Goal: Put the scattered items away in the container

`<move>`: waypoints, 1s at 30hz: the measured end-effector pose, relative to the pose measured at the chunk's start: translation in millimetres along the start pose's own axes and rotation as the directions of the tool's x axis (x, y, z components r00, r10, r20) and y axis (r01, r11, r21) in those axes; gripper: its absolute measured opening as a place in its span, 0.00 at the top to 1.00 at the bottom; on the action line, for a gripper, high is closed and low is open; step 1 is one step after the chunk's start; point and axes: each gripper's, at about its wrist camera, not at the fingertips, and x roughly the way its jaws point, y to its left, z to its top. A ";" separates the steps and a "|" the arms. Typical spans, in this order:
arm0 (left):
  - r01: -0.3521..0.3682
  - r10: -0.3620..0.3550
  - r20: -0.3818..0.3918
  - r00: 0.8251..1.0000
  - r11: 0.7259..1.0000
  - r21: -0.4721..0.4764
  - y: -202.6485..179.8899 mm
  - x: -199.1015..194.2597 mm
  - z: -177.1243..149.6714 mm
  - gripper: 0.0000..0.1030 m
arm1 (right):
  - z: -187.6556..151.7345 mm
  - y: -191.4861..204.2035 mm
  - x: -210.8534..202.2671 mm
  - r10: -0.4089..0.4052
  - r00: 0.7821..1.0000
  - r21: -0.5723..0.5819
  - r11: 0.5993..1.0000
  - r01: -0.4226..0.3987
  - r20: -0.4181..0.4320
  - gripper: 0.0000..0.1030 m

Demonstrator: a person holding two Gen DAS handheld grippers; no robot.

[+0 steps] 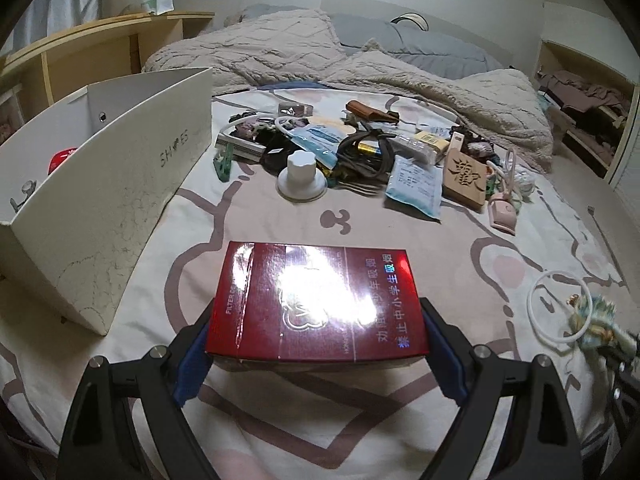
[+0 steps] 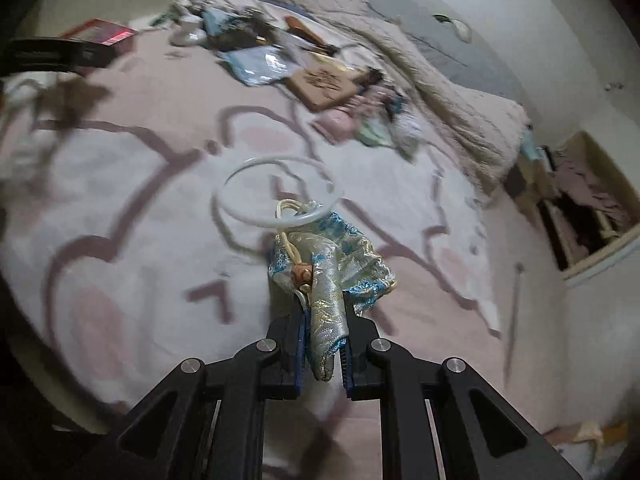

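A glossy red carton (image 1: 316,300) is clamped between the blue pads of my left gripper (image 1: 318,316), held just above the patterned bedsheet. The white shoe box (image 1: 120,184) stands open at the left, with a red item and a small metal thing inside. My right gripper (image 2: 324,312) is shut on a silver-and-blue brocade pouch (image 2: 332,264). A white ring (image 2: 276,192) hangs from the pouch's cord. In the left wrist view, pouch (image 1: 596,320) and ring (image 1: 556,308) show at the right edge. The red carton (image 2: 100,34) appears far left in the right wrist view.
A heap of scattered items (image 1: 360,152) lies mid-bed: a white knob (image 1: 302,178), a blue packet (image 1: 416,188), a wooden plaque (image 1: 466,178), a pink gadget (image 1: 502,214), cords. A fluffy beige blanket (image 1: 400,76) is bunched behind. Wooden shelves (image 1: 80,52) stand behind the box.
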 end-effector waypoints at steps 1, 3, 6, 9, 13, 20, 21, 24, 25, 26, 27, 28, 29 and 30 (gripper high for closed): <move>0.005 -0.005 0.001 1.000 1.000 -0.003 0.1 -1.0 0.4 0.12 | 0.6 -4.5 1.0 -0.035 0.999 0.003 0.999 0.035 0.002 0.86; 0.012 -0.012 0.006 1.000 1.000 -0.006 -0.2 -3.2 1.5 0.12 | 2.6 -15.4 0.4 -0.064 0.998 0.034 0.997 0.064 0.014 0.86; 0.011 -0.011 0.022 1.000 1.000 -0.002 -1.3 -7.4 3.1 0.12 | 10.5 -35.3 -9.2 -0.036 0.997 0.130 0.991 0.027 0.062 0.86; 0.009 -0.009 0.038 0.999 1.000 0.012 -3.2 -12.1 4.8 0.12 | 22.1 -51.2 -22.7 0.075 0.983 0.226 0.968 -0.113 0.167 0.86; 0.015 -0.016 0.057 0.998 1.000 0.027 -4.3 -19.5 7.3 0.12 | 37.9 -48.9 -26.6 0.154 0.962 0.266 0.940 -0.213 0.227 0.86; 0.047 -0.049 0.065 0.997 0.999 0.023 -0.5 -28.5 12.7 0.12 | 56.1 -29.6 -30.0 0.248 0.915 0.286 0.895 -0.342 0.318 0.86; 0.048 -0.050 0.068 0.996 0.999 0.023 0.0 -29.8 13.3 0.12 | 58.0 -27.1 -30.9 0.259 0.910 0.288 0.889 -0.356 0.324 0.86; 0.052 -0.053 0.073 0.996 0.999 0.017 3.3 -32.7 16.8 0.12 | 63.5 -19.5 -33.5 0.281 0.897 0.289 0.877 -0.384 0.341 0.86; 0.051 -0.052 0.075 0.996 0.999 0.014 5.0 -33.8 18.2 0.12 | 66.0 -18.7 -32.8 0.293 0.892 0.291 0.870 -0.398 0.346 0.86; 0.049 -0.050 0.078 0.996 0.999 0.010 7.0 -34.7 19.8 0.12 | 68.5 -18.1 -32.7 0.306 0.885 0.295 0.860 -0.415 0.352 0.86; 0.044 -0.045 0.083 0.996 0.999 0.006 9.0 -35.9 21.4 0.12 | 70.9 -18.1 -32.7 0.318 0.878 0.298 0.852 -0.430 0.358 0.86; 0.038 -0.038 0.087 0.995 0.999 0.003 11.2 -37.4 23.0 0.12 | 73.0 -17.9 -32.5 0.325 0.873 0.300 0.847 -0.440 0.364 0.86; 0.030 -0.030 0.091 0.995 1.000 -0.001 13.7 -38.9 24.9 0.12 | 76.0 -17.3 -33.0 0.330 0.868 0.300 0.842 -0.448 0.371 0.86; 0.023 -0.023 0.094 0.995 1.000 -0.003 16.1 -40.4 27.0 0.12 | 79.7 -16.5 -34.1 0.335 0.863 0.297 0.839 -0.455 0.378 0.86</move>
